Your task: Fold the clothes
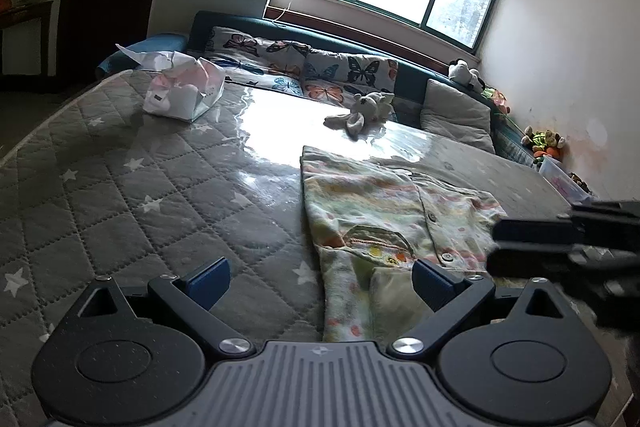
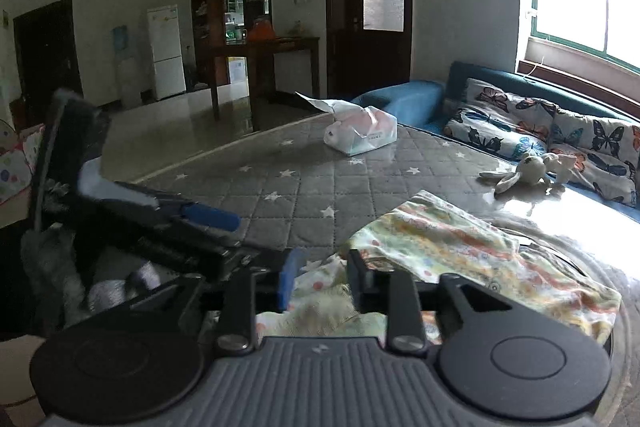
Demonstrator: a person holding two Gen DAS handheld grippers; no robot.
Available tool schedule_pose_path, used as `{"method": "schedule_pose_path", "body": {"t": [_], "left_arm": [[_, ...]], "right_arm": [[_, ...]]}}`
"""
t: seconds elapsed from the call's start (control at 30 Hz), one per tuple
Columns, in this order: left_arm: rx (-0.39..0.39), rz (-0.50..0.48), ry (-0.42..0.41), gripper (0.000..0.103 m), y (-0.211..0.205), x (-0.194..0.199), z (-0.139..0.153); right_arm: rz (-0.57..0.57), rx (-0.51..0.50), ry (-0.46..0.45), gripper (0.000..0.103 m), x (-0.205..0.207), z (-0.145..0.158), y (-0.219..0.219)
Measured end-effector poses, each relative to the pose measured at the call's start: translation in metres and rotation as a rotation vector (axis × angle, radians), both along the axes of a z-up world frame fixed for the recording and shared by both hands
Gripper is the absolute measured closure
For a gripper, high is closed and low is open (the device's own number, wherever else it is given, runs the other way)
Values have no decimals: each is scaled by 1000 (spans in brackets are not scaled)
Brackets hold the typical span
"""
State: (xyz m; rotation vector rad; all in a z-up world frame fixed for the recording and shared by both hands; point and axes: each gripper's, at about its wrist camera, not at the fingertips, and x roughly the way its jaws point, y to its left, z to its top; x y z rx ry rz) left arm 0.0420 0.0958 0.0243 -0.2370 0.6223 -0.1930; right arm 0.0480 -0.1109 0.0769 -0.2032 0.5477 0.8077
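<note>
A small pale yellow-green patterned garment with buttons and a pocket [image 1: 384, 215] lies partly folded on the grey star-quilted mattress [image 1: 120, 195]. My left gripper [image 1: 320, 277] is open, low over the mattress, its right finger over the garment's near edge. My right gripper [image 2: 320, 279] hangs over the garment's near part [image 2: 460, 247], jaws a small gap apart with cloth showing between them; whether they pinch it is unclear. The right gripper shows from the side at the right edge of the left wrist view [image 1: 560, 239]. The left gripper shows at the left of the right wrist view [image 2: 208, 217].
A white plastic bag [image 1: 184, 91] lies at the far left of the mattress. A plush rabbit [image 1: 364, 111] lies beyond the garment. Butterfly pillows [image 1: 304, 67] and a grey cushion [image 1: 456, 115] line the blue headboard. Toys and a box [image 1: 560, 179] sit by the right wall.
</note>
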Motion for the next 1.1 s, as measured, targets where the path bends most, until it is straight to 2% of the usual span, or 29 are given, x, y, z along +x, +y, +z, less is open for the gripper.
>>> {"method": "schedule_pose_path", "body": {"t": [0.2, 0.3, 0.47, 0.6, 0.87, 1.0, 1.1], "left_arm": [[18, -30, -5, 4, -12, 1, 0], [35, -62, 2, 4, -24, 3, -2], [77, -103, 25, 4, -46, 13, -8], [135, -118, 40, 4, -60, 20, -12], [218, -124, 42, 4, -75, 33, -12], [268, -127, 43, 4, -84, 39, -16], [303, -123, 41, 4, -87, 42, -19]], "right_arm": [[-75, -57, 41, 69, -10, -10, -44], [-157, -96, 100, 69, -9, -29, -74], [-267, -116, 181, 69, -13, -55, -113], [-310, -113, 209, 68, -16, -65, -134], [-308, -82, 143, 69, 1, -47, -136], [-295, -79, 134, 69, 27, -52, -125], [-309, -113, 137, 69, 40, -61, -122]]}}
